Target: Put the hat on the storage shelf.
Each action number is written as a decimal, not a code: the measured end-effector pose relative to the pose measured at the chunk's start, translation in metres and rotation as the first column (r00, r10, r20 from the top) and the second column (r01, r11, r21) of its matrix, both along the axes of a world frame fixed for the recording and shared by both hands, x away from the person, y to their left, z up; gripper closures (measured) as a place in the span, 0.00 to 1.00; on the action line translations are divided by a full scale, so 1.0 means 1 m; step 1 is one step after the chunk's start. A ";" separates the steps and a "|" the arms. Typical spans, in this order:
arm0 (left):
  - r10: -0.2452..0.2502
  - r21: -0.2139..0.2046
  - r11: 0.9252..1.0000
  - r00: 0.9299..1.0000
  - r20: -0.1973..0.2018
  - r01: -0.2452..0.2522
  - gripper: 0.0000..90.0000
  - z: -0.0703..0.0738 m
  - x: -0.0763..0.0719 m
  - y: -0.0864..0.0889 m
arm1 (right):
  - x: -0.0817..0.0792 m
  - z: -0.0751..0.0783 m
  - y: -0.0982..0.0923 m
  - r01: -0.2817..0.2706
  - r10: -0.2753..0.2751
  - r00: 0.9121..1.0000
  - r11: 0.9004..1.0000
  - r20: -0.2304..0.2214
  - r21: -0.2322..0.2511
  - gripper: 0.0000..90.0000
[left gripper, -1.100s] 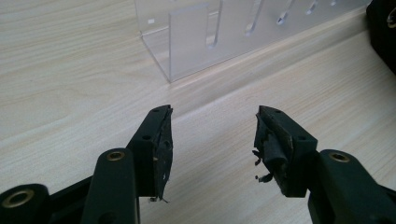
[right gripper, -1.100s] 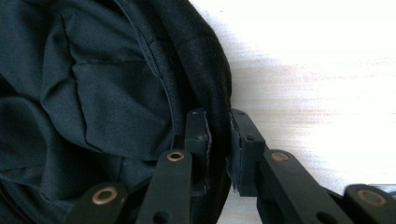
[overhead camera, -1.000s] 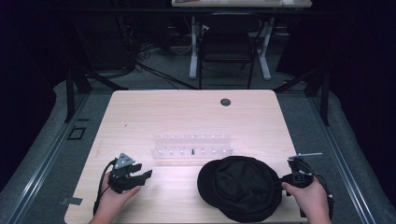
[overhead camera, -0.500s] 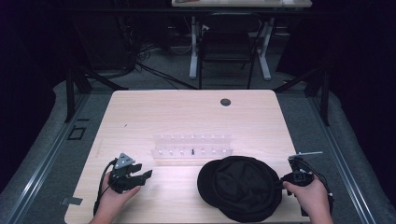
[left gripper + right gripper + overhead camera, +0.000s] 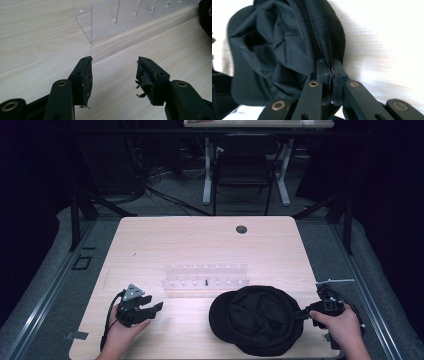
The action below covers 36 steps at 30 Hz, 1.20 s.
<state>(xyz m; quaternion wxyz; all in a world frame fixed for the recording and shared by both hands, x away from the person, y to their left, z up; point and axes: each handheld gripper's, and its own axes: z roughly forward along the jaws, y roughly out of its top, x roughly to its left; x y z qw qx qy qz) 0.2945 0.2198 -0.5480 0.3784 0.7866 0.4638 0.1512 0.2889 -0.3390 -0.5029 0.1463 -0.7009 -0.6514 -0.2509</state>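
Note:
A black cap lies on the wooden table at the front right. My right gripper is shut on the cap's right edge; in the right gripper view the jaws pinch the cap fabric at its rim, where my right gripper meets it. My left gripper rests at the front left, held in a hand, jaws open and nothing between them. In the left gripper view my left gripper points toward a clear acrylic rack.
The clear acrylic rack with several slots and one small dark piece stands mid-table, just behind the cap. A round dark grommet sits near the table's far edge. A chair and desk legs stand beyond the table.

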 end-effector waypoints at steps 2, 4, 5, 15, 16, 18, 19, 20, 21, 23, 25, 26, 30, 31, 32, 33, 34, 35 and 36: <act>-0.001 0.000 1.000 1.000 -0.001 0.001 0.52 0.000 0.000 0.000 | 0.000 0.002 -0.001 0.003 -0.003 1.000 1.000 -0.001 0.018 0.98; -0.002 0.001 1.000 1.000 0.000 0.002 0.52 0.000 0.000 0.000 | 0.001 0.004 -0.002 0.008 -0.008 1.000 0.999 -0.016 0.049 0.98; -0.003 0.000 1.000 1.000 0.000 0.003 0.52 0.000 0.000 0.000 | 0.001 0.005 -0.002 0.015 -0.014 1.000 0.998 -0.016 0.061 0.98; -0.001 -0.001 1.000 1.000 0.003 0.001 0.52 -0.001 0.000 -0.001 | 0.004 0.016 -0.005 -0.014 0.018 0.999 0.995 -0.044 0.096 0.98; -0.002 0.000 1.000 1.000 0.003 0.002 0.52 -0.001 0.000 -0.001 | 0.004 0.016 -0.005 -0.007 0.012 0.999 0.995 -0.044 0.103 0.98; -0.002 0.000 1.000 1.000 0.002 0.002 0.52 -0.001 0.000 -0.001 | 0.004 0.016 -0.004 0.009 -0.003 0.999 0.989 -0.040 0.144 0.98; -0.003 0.001 1.000 1.000 0.002 0.003 0.52 -0.001 0.000 -0.001 | 0.004 0.017 -0.004 0.007 -0.001 0.999 0.988 -0.044 0.152 0.98; -0.003 0.001 1.000 1.000 0.003 0.003 0.52 -0.001 0.000 -0.001 | 0.004 0.018 -0.004 0.010 -0.003 0.999 0.987 -0.042 0.160 0.98; -0.003 0.001 1.000 1.000 0.002 0.003 0.52 -0.001 0.000 -0.001 | 0.005 0.019 -0.005 0.003 0.004 0.999 0.986 -0.044 0.164 0.98; -0.003 0.002 1.000 1.000 0.000 0.003 0.52 -0.001 0.000 -0.001 | 0.005 0.021 -0.004 0.001 0.007 0.999 0.985 -0.047 0.170 0.98; -0.002 -0.001 1.000 1.000 0.000 0.002 0.52 -0.001 0.000 -0.002 | 0.005 0.024 -0.003 0.002 0.007 0.999 0.984 -0.048 0.177 0.98; -0.002 0.001 1.000 1.000 -0.001 0.002 0.52 -0.001 0.000 -0.002 | 0.005 0.025 -0.003 0.007 0.002 0.999 0.983 -0.050 0.183 0.98; -0.004 0.002 1.000 1.000 -0.001 0.004 0.52 -0.001 0.000 -0.002 | 0.006 0.032 -0.001 0.011 -0.002 0.999 0.978 -0.043 0.207 0.98; 0.003 0.005 1.000 1.000 0.003 -0.003 0.52 -0.001 -0.001 -0.002 | 0.006 0.035 -0.001 0.000 0.009 0.999 0.977 -0.042 0.212 0.98; 0.015 0.005 1.000 1.000 0.015 -0.015 0.52 -0.002 -0.001 -0.003 | 0.006 0.037 -0.001 -0.005 0.014 0.999 0.976 -0.041 0.218 0.98; 0.014 0.005 1.000 1.000 0.015 -0.014 0.52 -0.002 -0.001 -0.003 | 0.006 0.039 0.000 -0.005 0.014 0.999 0.975 -0.039 0.224 0.98; 0.014 0.005 1.000 1.000 0.015 -0.014 0.52 -0.002 -0.001 -0.003 | 0.006 0.043 0.001 -0.008 0.017 0.999 0.979 -0.044 0.206 0.98; 0.014 0.005 1.000 1.000 0.015 -0.014 0.52 -0.002 -0.001 -0.003 | 0.006 0.045 0.001 -0.014 0.023 0.999 0.978 -0.042 0.208 0.98; 0.014 0.006 1.000 1.000 0.015 -0.014 0.52 -0.002 -0.001 -0.003 | 0.006 0.046 0.002 -0.008 0.016 0.999 0.970 -0.033 0.244 0.98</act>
